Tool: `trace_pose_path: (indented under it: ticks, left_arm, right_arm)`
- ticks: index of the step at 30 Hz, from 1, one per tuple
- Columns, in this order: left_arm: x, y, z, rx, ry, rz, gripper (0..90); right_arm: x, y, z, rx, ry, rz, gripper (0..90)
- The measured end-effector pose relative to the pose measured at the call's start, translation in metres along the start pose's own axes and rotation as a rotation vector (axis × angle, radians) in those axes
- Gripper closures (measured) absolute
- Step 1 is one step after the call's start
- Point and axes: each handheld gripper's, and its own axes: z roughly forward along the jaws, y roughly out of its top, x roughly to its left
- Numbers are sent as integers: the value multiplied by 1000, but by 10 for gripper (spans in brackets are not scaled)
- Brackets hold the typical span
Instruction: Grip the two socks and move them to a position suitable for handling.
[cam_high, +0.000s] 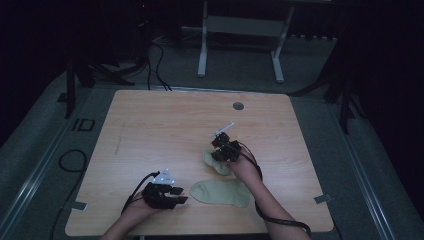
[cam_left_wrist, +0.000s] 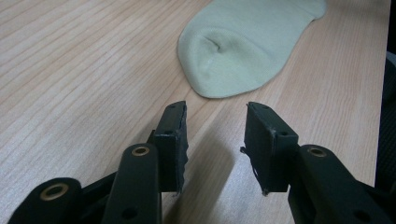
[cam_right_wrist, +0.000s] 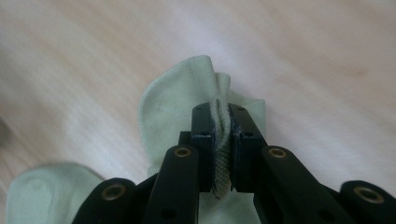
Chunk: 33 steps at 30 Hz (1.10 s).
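The left gripper (cam_left_wrist: 215, 140) waits with jaws apart just short of the flat pale-green sock (cam_high: 222, 192), while at one o'clock the right gripper (cam_right_wrist: 223, 140) pinches the second sock (cam_high: 216, 162), seemingly mid-carry, pairing undone.

room: dim | floor (cam_high: 235, 65): grey carpet | table (cam_high: 165, 125): light wood | white frame (cam_high: 240, 30) behind | black cables (cam_high: 155, 60) on floor

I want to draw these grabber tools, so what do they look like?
Both are black. The left gripper has two flat, blocky black jaws on arms with brass-coloured rivets, and a grey three-cornered plate on top. The right gripper has the same black jaws and rivets. A black cable loops round the person's forearm.
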Motion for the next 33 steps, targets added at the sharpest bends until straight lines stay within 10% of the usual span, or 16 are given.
trace_pose_path:
  ticks: [10,15,27,33]
  left_arm:
    - [0,2,0,-5,10,1,607]
    - [1,10,1,-20,29,8,607]
    - [20,66,1,-84,143,29,692]
    - [28,83,25,-32,156,43,842]
  right_arm:
    - [12,-11,26,12,49,19,797]
    - [14,-7,23,21,70,0,592]
    - [10,-6,-7,-31,97,-18,571]
    - [16,-12,1,-11,94,-42,572]
